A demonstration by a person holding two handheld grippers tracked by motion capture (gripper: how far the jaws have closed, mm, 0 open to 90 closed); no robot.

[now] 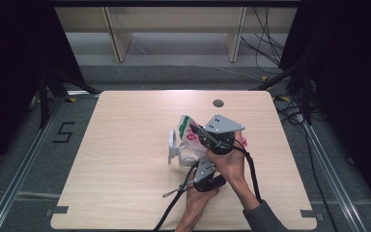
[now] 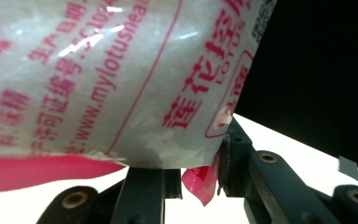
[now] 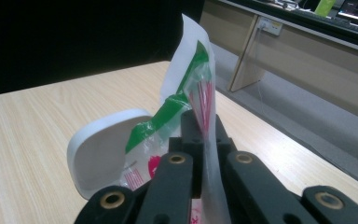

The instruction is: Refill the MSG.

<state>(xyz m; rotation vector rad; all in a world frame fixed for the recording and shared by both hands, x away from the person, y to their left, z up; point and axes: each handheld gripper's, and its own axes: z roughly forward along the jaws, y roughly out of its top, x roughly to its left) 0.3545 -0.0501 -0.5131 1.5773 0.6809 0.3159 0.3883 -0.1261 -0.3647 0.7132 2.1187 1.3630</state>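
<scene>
black claw jaws rise from the bottom of both gripper views, each pair pinching plastic film. left claw: jaws closed on a pink corner of the seasoning bag, whose printed body hangs across the lens directly above and ahead of the jaws. right claw: jaws fully closed on the bag's thin top edge, with the green-striped film standing upright ahead of them.

position of the bag: seen from the high view, the seasoning bag is held off the counter near its middle, between the two claws and above a clear container with a white hinged lid flipped open.

governing relation: the bag's long axis appears to run from the left claw, nearer the person, up and away to the right claw. the top edge points upward and away; the filled lower end sits toward the left claw.

judgement: both hands are equally engaged. any pour would depend on bringing the opened end down over the container mouth, just below the bag.
</scene>
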